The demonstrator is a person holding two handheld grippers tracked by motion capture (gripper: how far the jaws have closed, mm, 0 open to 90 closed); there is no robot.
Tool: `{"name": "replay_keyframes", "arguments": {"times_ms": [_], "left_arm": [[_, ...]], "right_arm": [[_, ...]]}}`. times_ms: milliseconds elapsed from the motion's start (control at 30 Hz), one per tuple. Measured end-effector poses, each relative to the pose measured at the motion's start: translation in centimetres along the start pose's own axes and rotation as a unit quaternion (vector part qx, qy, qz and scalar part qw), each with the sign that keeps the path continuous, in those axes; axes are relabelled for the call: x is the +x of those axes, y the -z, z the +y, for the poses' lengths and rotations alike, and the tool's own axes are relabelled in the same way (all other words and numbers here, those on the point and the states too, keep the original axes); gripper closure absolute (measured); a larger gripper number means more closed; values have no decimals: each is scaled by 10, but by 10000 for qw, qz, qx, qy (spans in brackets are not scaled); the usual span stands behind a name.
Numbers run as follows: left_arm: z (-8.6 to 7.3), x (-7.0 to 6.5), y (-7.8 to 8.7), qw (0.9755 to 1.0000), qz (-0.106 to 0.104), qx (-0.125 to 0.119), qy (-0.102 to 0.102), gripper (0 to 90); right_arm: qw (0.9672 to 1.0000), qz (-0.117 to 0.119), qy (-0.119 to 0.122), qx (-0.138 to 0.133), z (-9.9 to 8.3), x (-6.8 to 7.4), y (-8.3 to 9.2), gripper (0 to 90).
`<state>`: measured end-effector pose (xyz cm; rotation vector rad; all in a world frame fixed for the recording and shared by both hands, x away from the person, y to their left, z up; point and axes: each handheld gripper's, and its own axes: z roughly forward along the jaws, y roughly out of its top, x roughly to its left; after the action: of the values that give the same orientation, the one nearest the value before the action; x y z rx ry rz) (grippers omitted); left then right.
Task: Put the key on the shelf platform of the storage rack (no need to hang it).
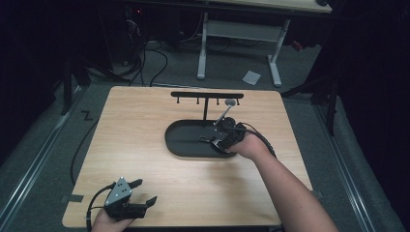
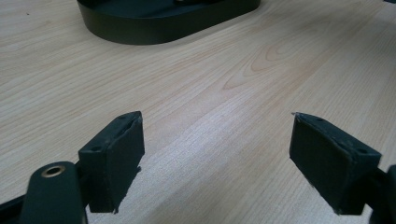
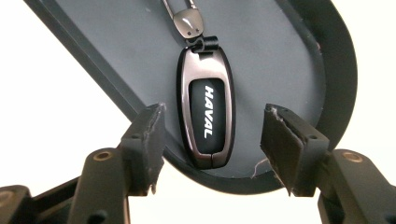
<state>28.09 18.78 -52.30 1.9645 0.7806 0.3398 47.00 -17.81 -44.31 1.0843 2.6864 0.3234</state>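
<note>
A dark metal key fob (image 3: 206,115) marked HAVAL lies flat in a black oval tray (image 3: 289,51), its clip ring (image 3: 187,21) pointing away. My right gripper (image 3: 212,135) hangs open just above it, one jaw on each side of the fob, not touching it. In the high view that gripper (image 1: 220,140) sits over the right end of the tray (image 1: 181,140). My left gripper (image 1: 142,192) rests open near the table's front left corner, nothing between its jaws (image 2: 215,154).
A black T-shaped hook rack (image 1: 207,96) rises from the tray's back edge, with a small grey disc (image 1: 230,102) by its right end. The tray's rim (image 2: 154,28) lies ahead of the left gripper. Bare wooden tabletop (image 1: 135,121) spreads around.
</note>
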Motion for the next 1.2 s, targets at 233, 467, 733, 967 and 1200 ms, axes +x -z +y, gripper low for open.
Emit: {"name": "replay_keyframes", "arguments": {"times_ms": [233, 467, 733, 967, 1200], "left_arm": [[0, 0, -2, 10000, 22, 12, -2, 187], [0, -1, -2, 10000, 2, 37, -16, 187], [0, -2, -2, 10000, 19, 18, -17, 187], [0, -3, -3, 10000, 26, 45, -49, 187], [0, -2, -4, 10000, 52, 43, -47, 187]], "right_arm": [[9980, 19, -275, -570, -24, 5, 8, 447], [9912, 24, -327, -1279, -44, 19, 8, 433], [9766, -84, -340, -2121, -80, 39, 0, 358], [9583, -146, -846, -2725, -119, 55, -11, 299], [9415, -595, -1045, -3147, -166, 82, -27, 238]]}}
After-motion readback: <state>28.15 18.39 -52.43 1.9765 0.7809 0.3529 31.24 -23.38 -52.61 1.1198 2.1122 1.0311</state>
